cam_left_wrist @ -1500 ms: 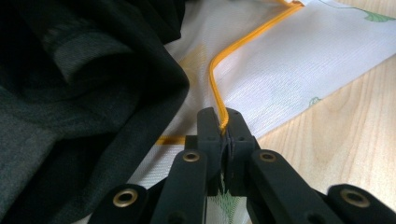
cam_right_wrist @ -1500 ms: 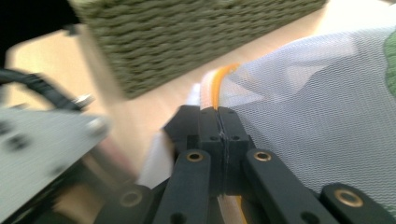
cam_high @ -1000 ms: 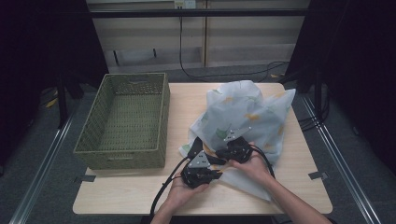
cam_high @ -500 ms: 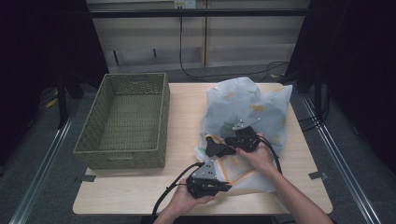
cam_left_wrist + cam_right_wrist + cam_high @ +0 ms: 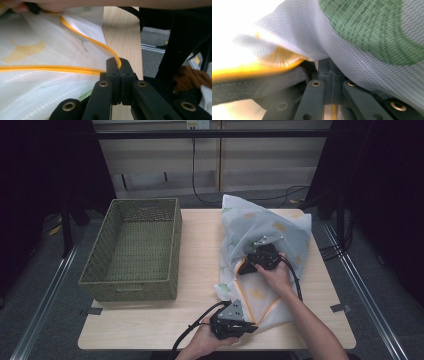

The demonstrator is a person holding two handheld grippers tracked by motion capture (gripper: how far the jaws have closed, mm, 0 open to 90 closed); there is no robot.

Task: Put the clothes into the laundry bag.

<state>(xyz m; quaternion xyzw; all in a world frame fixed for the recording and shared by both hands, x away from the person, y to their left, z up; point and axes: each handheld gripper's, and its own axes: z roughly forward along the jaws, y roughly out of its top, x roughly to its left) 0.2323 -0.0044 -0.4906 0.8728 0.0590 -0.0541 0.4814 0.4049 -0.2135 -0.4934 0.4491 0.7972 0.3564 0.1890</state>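
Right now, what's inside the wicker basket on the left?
The wicker basket shows only its bare woven floor in the high view, nothing lying in it. The strip just behind its near wall is hidden.

Both grippers, left [image 5: 250, 326] and right [image 5: 241, 268], grip mesh bag [image 5: 272, 227] orange edge; basket [image 5: 131, 292] left.

I see the basket [image 5: 131, 251] on the table [image 5: 200, 270], left of the mesh bag [image 5: 265, 255]. My left gripper [image 5: 246, 324] sits at the bag's near edge, my right gripper [image 5: 246, 268] on it, farther back.
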